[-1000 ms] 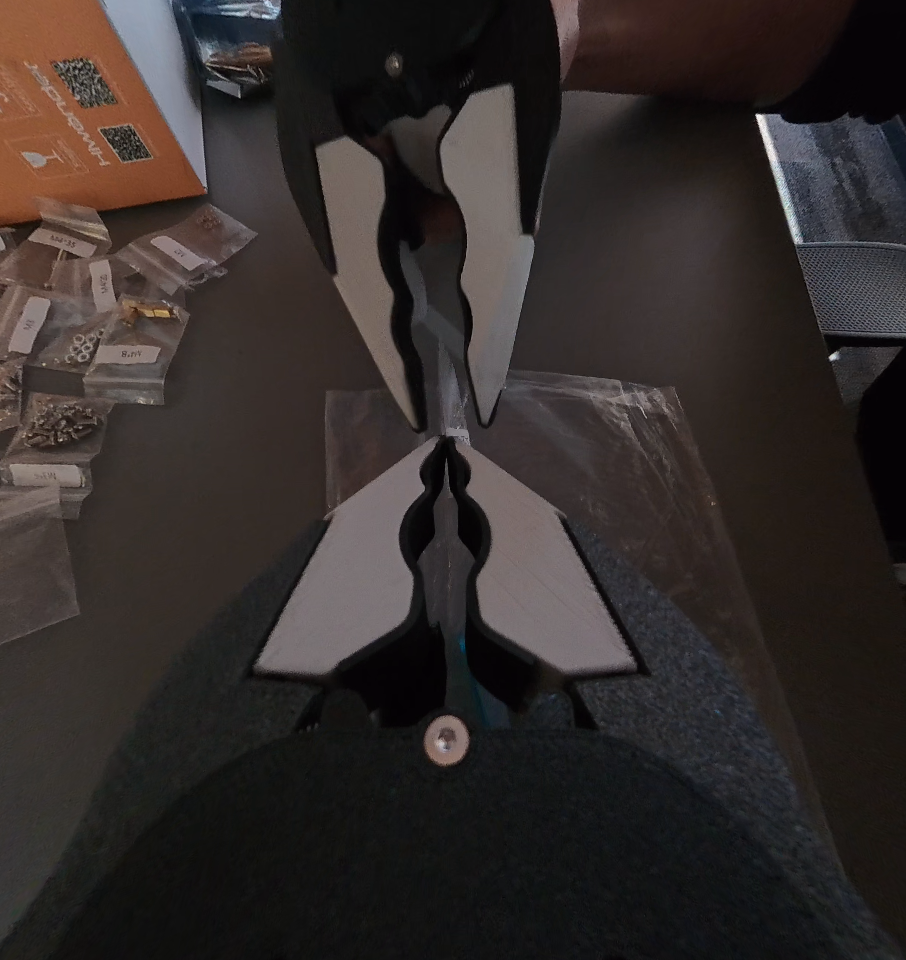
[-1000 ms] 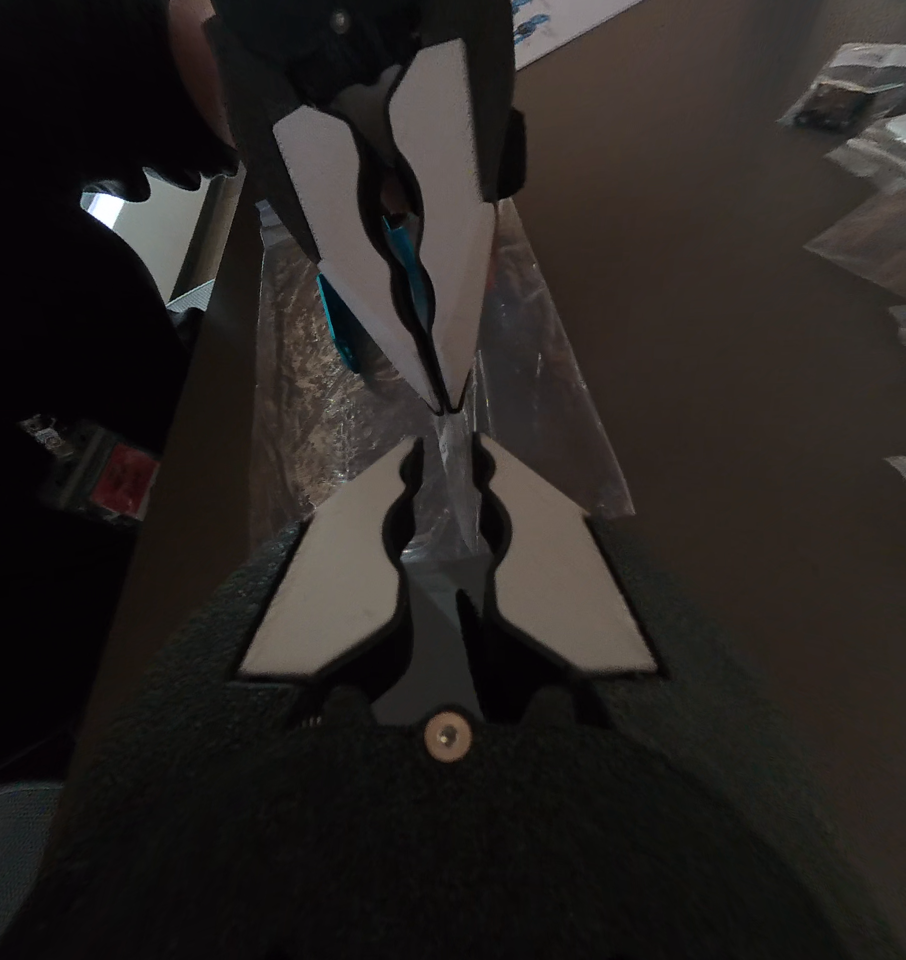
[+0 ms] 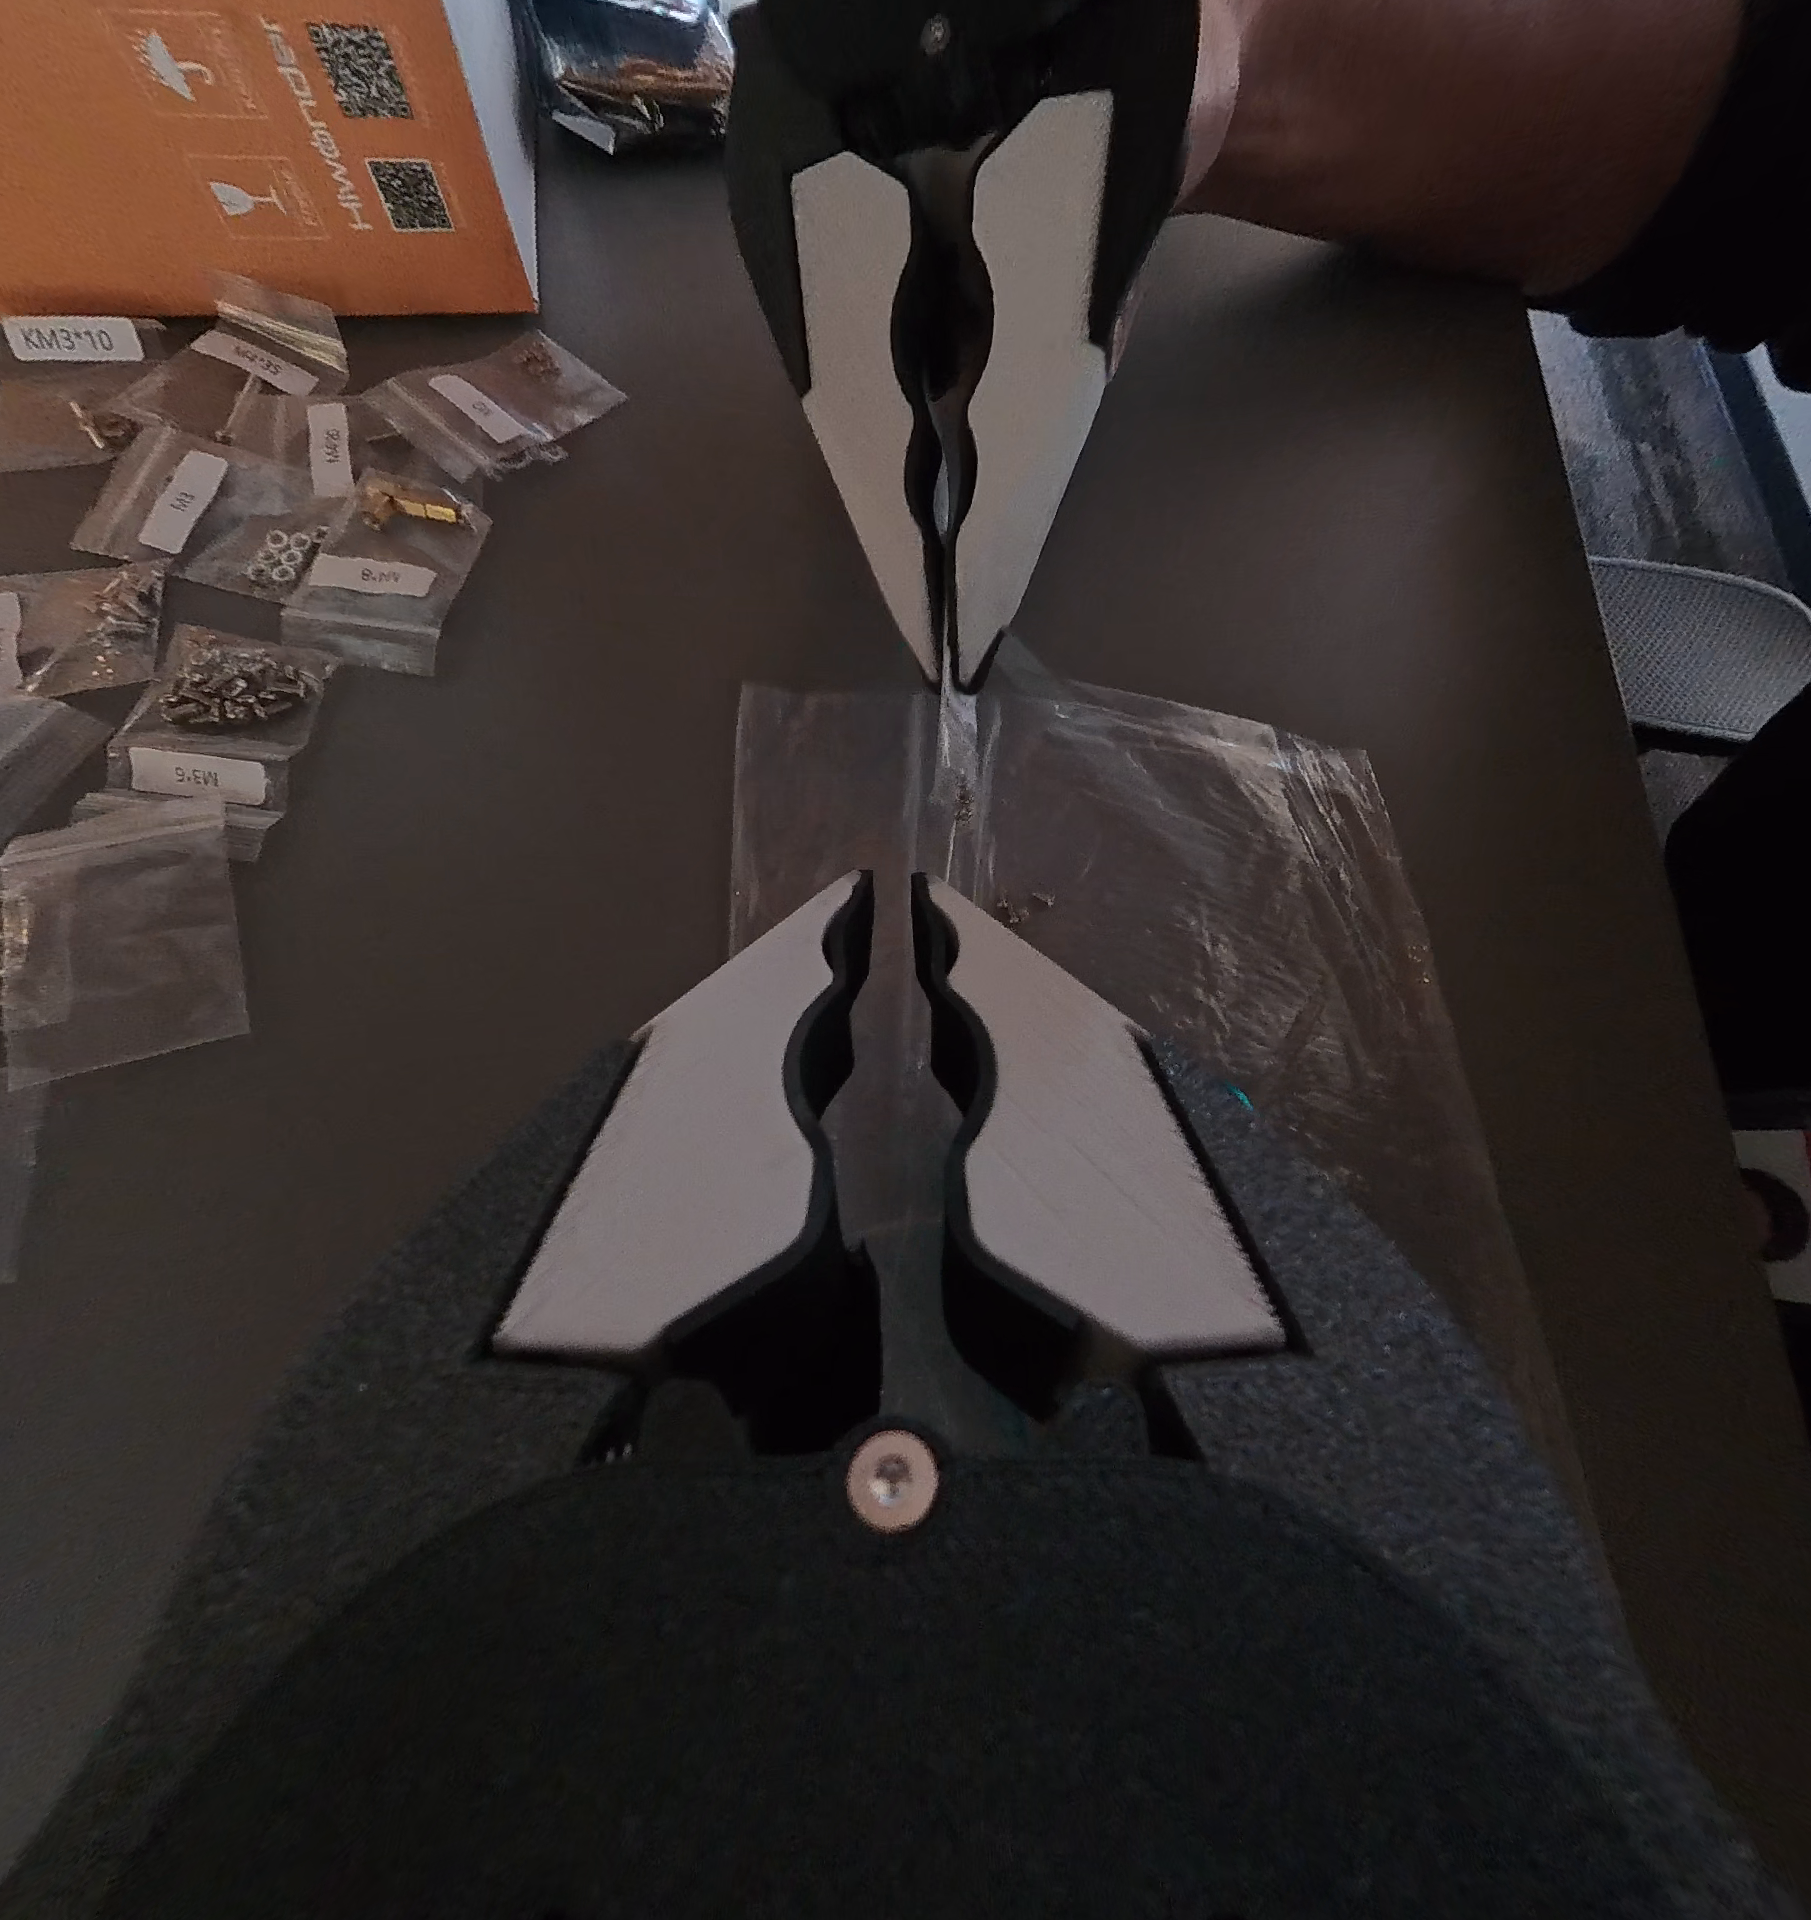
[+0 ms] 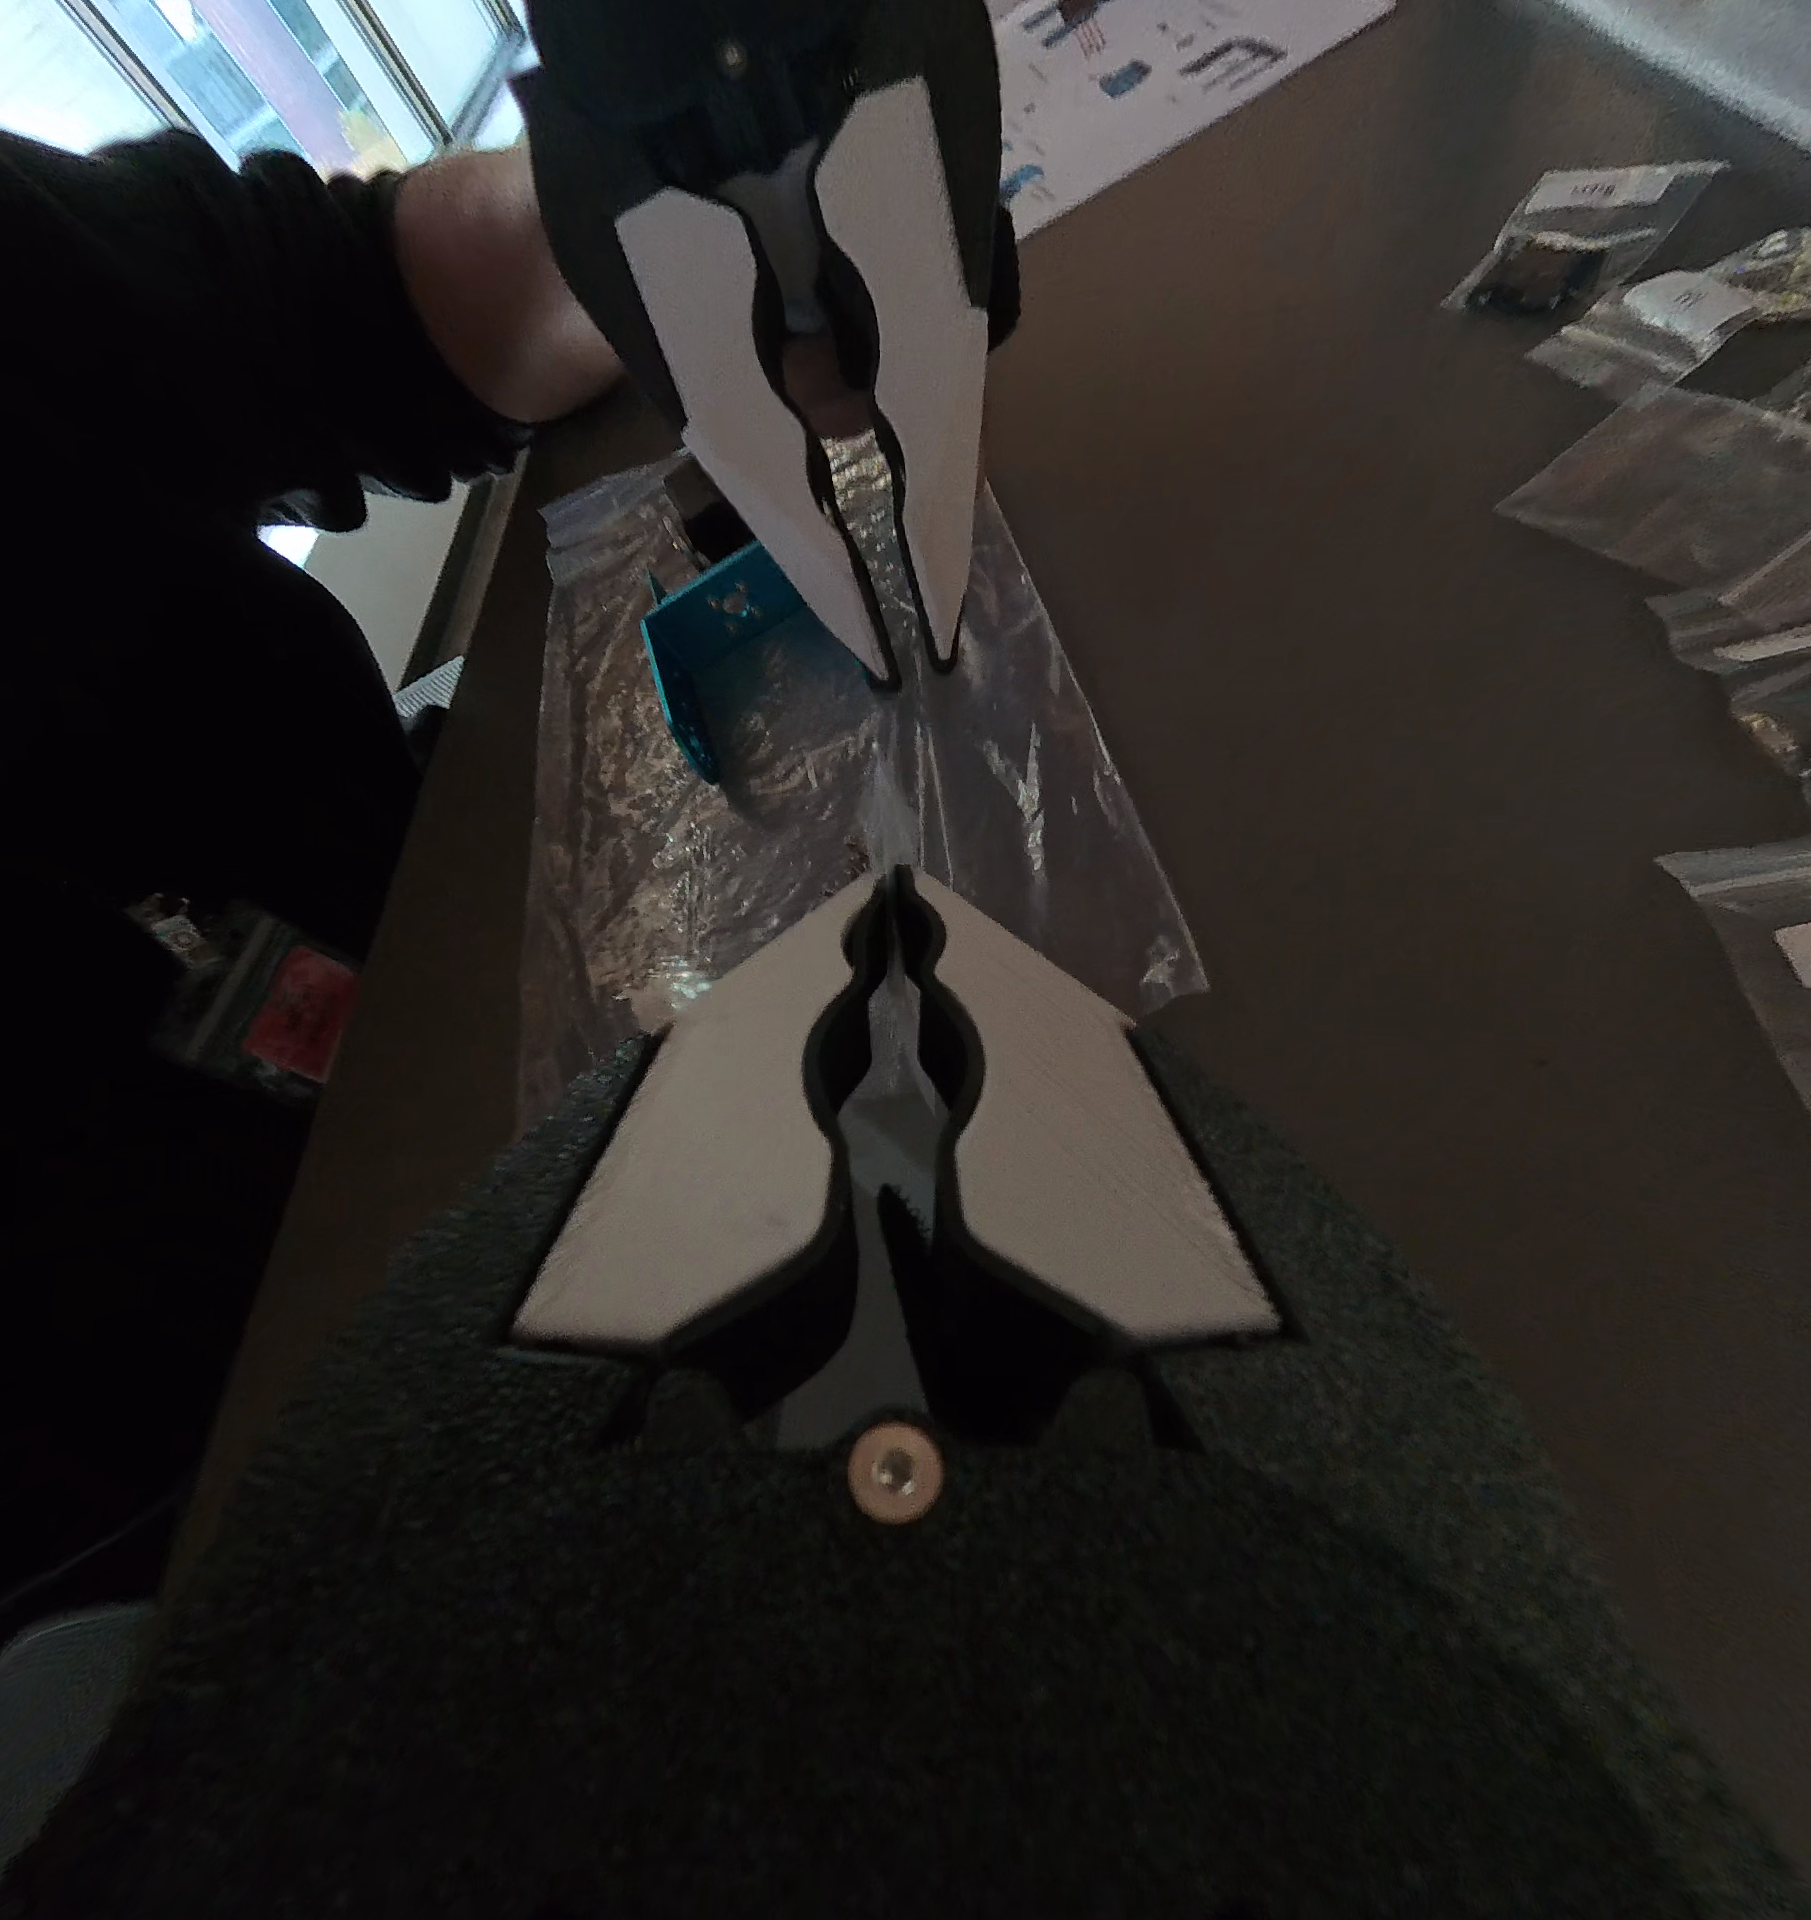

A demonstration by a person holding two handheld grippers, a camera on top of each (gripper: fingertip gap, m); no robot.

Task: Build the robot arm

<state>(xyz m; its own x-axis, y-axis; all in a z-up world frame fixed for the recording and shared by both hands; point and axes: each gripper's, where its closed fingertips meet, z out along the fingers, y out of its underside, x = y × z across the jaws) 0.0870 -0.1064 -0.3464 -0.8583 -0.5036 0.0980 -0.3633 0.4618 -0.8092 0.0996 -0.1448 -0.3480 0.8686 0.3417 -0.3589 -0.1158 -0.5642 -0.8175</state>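
A clear plastic bag (image 3: 1192, 883) lies on the dark table (image 3: 568, 935), with a raised fold running between the two grippers. My right gripper (image 4: 896, 881) is shut on this fold; in the left wrist view it (image 3: 955, 681) pinches the bag's far edge. My left gripper (image 3: 890, 883) has its jaws a little apart, with the bag film between them. It also shows in the right wrist view (image 4: 913, 673), tips parted above the bag (image 4: 672, 831). A blue metal bracket (image 4: 719, 644) sits inside the bag just beside the left gripper. A few small screws (image 3: 1026, 904) lie in the bag.
Several small zip bags of screws (image 3: 205, 623) lie to the left beside an orange box (image 3: 205, 156); they also show in the right wrist view (image 4: 1763, 520). The table edge and a chair (image 3: 1711, 644) are to the right. A person's dark sleeve (image 4: 153, 520) is near the table edge. The tips of one gripper are about 5 cm away from the tips of the other.
The two grippers have drawn apart along the bag. My left gripper's jaws, shut before, are now slightly parted. The blue bracket now rests in the bag beside the left fingers.
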